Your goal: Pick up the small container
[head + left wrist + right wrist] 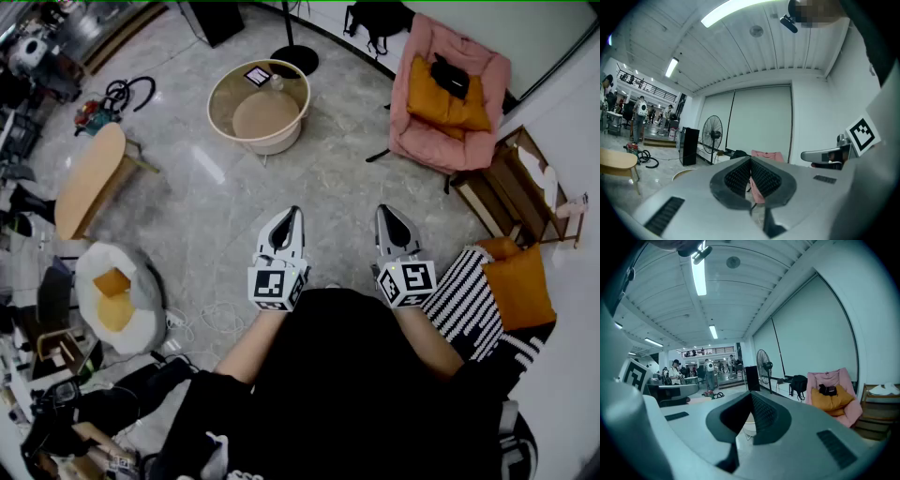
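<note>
A small clear container [276,82] stands on the round glass-topped table [225,112] across the floor, next to a dark card [257,76]. My left gripper [296,215] and right gripper [382,212] are held side by side in front of the person's body, well short of that table, both pointing toward it. In the left gripper view the left gripper [751,162] has its jaws together with nothing between them. In the right gripper view the right gripper [751,398] also has its tips meeting and holds nothing.
A pink armchair [445,103] with an orange cushion stands at the back right, a wooden shelf [520,192] beside it. A wooden oval table [89,178] and a white beanbag [117,295] are at the left. A standing fan's base [295,58] sits behind the round table.
</note>
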Demonstrator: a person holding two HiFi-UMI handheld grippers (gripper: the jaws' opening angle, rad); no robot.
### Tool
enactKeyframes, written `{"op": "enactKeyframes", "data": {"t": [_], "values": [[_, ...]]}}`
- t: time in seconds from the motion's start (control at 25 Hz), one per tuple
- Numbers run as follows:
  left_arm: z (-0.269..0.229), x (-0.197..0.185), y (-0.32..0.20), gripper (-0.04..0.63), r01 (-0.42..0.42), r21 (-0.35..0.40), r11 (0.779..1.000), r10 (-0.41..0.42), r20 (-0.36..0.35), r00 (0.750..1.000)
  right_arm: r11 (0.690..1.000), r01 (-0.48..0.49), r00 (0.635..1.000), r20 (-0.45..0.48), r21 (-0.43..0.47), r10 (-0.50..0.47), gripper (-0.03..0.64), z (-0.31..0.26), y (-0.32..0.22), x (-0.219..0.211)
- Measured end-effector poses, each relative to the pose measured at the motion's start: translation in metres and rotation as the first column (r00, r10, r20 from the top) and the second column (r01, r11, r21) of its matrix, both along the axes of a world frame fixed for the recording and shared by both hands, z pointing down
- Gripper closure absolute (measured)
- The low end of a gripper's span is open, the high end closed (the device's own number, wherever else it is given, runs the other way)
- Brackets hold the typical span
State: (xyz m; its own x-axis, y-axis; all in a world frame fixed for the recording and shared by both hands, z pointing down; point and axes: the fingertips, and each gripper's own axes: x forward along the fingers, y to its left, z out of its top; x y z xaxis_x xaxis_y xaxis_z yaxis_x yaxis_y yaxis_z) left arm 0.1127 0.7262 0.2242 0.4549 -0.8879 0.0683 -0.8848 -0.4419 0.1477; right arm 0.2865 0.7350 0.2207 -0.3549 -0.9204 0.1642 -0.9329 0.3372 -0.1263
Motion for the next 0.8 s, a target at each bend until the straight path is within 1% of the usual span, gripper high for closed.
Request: {"op": "enactKeyframes", "data": {"t": [0.12, 0.24, 0.36, 0.48, 0.6, 0.68, 0.8], "values": [[0.001, 0.012, 0.0, 0.575, 0.011, 0.001, 1.0, -0.011, -0.016, 1.0, 1.0, 0.012, 1.0, -0.004, 0.001, -0.012, 0.601, 0.002, 0.001, 0.012], [0.006, 0.022, -0.002, 0.575, 0.016, -0.003, 1.0, -0.016, -0.016, 1.0, 1.0, 0.021, 1.0, -0.003, 0.002, -0.021, 0.601, 0.005, 0.001, 0.022], [0.008, 0.027, -0.003, 0.575, -0.004, -0.014, 1.0, 0.004, -0.036, 0.999, 0.999, 0.044, 0.999, 0.02, 0.02, -0.044, 0.601, 0.007, 0.003, 0.023], [0.007, 0.032, -0.011, 0.575, -0.031, -0.004, 1.0, 0.031, -0.058, 0.998, 0.998, 0.052, 0.998, 0.026, 0.032, -0.053, 0.601, 0.007, -0.004, 0.027], [0.016, 0.035, -0.034, 0.575, -0.051, -0.005, 0.999, 0.051, -0.063, 0.997, 0.999, 0.03, 0.999, 0.01, 0.022, -0.031, 0.601, 0.017, -0.026, 0.031], [0.026, 0.04, -0.054, 0.575, -0.079, -0.01, 0.997, 0.078, -0.067, 0.995, 1.0, 0.004, 1.0, 0.003, 0.015, -0.004, 0.601, 0.024, -0.044, 0.037], [0.038, 0.051, -0.092, 0.575, -0.124, -0.023, 0.992, 0.122, -0.076, 0.99, 0.997, -0.047, 0.999, -0.015, 0.054, 0.048, 0.601, 0.024, -0.076, 0.049]]}}
